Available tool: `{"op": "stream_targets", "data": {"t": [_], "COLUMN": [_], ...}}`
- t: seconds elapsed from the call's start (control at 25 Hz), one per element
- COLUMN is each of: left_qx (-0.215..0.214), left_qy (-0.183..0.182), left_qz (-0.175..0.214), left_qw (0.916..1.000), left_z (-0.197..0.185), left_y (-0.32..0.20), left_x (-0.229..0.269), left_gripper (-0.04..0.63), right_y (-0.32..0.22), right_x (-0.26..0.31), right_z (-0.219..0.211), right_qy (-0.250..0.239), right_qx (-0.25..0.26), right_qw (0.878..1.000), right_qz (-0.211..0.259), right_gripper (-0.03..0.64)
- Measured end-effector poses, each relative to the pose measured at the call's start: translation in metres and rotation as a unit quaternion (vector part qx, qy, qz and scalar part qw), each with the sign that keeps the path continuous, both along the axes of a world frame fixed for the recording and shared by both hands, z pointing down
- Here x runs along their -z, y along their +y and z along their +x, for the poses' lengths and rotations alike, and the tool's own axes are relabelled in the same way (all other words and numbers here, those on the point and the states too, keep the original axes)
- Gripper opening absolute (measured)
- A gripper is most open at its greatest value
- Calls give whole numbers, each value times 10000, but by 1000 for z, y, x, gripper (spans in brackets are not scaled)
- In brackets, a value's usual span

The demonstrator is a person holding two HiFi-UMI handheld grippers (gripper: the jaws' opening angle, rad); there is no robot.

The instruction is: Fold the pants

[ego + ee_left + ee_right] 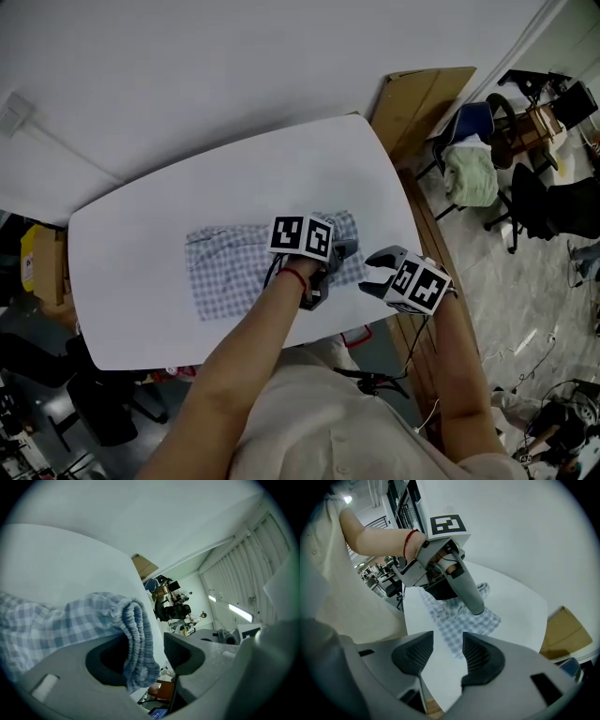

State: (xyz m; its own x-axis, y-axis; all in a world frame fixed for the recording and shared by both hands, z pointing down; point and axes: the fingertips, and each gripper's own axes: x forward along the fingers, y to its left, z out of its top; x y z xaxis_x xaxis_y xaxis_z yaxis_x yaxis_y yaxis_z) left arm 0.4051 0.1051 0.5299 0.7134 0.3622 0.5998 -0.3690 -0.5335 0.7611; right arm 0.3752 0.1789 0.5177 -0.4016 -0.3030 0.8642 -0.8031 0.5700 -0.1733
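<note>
White table (122, 244); checked pants (225, 267) lie mid-table and look partly folded. Left gripper (159, 656) is at their right end, jaws apart, elastic waistband (138, 639) hanging between them, not pinched. Right gripper (447, 651) is just beside, jaws parted, empty. Best guess: lay the waistband flat, edges square; right gripper presses the crease.

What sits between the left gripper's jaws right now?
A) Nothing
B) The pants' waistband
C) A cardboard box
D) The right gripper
B: in the left gripper view the gathered waistband of the pants hangs between the jaws of the left gripper, which stand apart and do not clamp it.
</note>
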Motion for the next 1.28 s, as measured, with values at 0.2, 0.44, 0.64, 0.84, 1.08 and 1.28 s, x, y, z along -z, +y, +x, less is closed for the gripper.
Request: {"op": "stream_targets", "data": {"t": [0.2,0.44,0.64,0.84,1.08,1.28], "left_qx": [-111,172,398,853,1092,1225], "left_qy": [282,56,146,255,315,403], "left_qz": [-40,-264,-760,-1135,-1269,-1280], "left_qw": [9995,9995,9962,9895,9854,9833], "left_z": [8,10,16,19,19,19], "left_y": [11,11,12,14,14,11], "left_x": [8,6,11,12,3,3], "left_gripper": [292,302,305,311,311,311], "right_y": [8,5,0,1,-28,-34], "right_x": [2,5,8,9,20,-9], "right_z": [7,12,7,9,15,6], "right_qy": [30,153,104,175,-912,-1553], "right_qx": [-76,-183,-334,-445,-1891,-2969], "right_qw": [10000,9996,9990,9980,9749,9422], "right_qz": [-36,152,294,405,747,-25], "right_gripper": [201,201,201,199,175,193]}}
